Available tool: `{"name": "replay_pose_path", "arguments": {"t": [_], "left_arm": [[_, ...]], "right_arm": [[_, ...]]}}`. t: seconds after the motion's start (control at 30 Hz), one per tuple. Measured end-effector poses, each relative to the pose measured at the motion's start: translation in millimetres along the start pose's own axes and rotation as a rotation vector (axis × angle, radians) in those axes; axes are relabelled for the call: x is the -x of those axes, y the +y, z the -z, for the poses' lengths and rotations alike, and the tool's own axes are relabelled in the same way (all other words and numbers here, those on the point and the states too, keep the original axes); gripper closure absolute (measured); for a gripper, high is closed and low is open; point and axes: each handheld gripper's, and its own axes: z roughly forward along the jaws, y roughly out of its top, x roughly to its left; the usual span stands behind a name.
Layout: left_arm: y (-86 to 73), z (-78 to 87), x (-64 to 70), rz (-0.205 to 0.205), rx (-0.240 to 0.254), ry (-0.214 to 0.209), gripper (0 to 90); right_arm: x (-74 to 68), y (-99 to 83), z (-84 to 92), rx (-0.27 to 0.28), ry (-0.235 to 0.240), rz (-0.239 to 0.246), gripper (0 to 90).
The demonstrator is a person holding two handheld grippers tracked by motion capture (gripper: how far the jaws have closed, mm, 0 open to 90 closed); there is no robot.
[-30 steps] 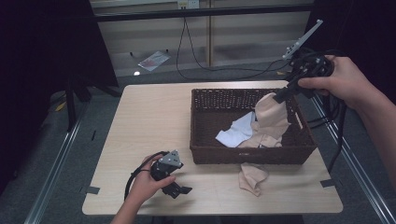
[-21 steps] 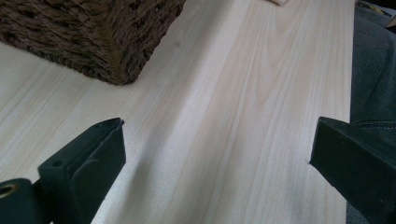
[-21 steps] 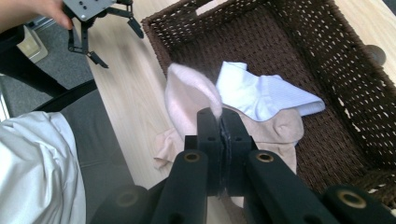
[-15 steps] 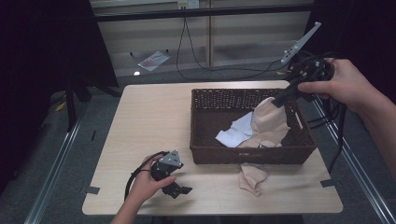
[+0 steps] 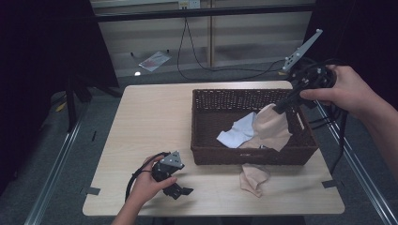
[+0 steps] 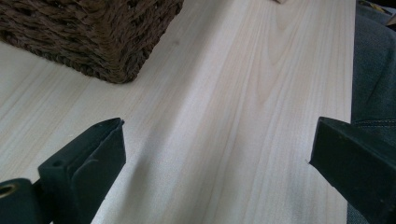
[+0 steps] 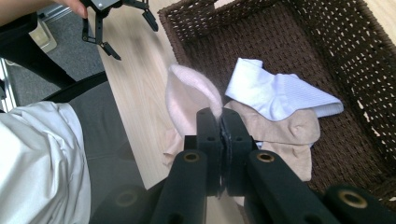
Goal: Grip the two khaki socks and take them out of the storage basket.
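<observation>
The right tool is clamped on a beige sock, lifted above the basket's right side, its tail draping inside. A white sock lies on the basket floor; another beige sock lies on the worktop just beside the basket's front wall. The left tool rests near the front edge, jaws wide, with bare worktop ahead. No writing is readable.
</observation>
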Motion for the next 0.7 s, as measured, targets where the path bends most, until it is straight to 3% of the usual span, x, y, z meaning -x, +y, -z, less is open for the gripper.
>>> {"name": "replay_pose_path", "arguments": {"t": [0.1, 0.57, 0.7], "left_arm": [[-0.2, -0.3, -0.6, 0.002, 0.004, -0.016, 3.1], [-0.4, -1.5, 0.4, 0.002, 0.021, 0.004, 3.1], [0.5, -0.3, 0.2, -0.006, -0.006, 0.001, 3.1]], "right_arm": [[-3.1, -3.5, -2.6, 0.003, 0.006, 0.006, 88.5], [-12.9, -13.6, -23.5, -0.018, 0.039, 0.037, 87.9], [-15.8, -15.5, -34.2, -0.033, 0.04, 0.044, 87.8]]}}
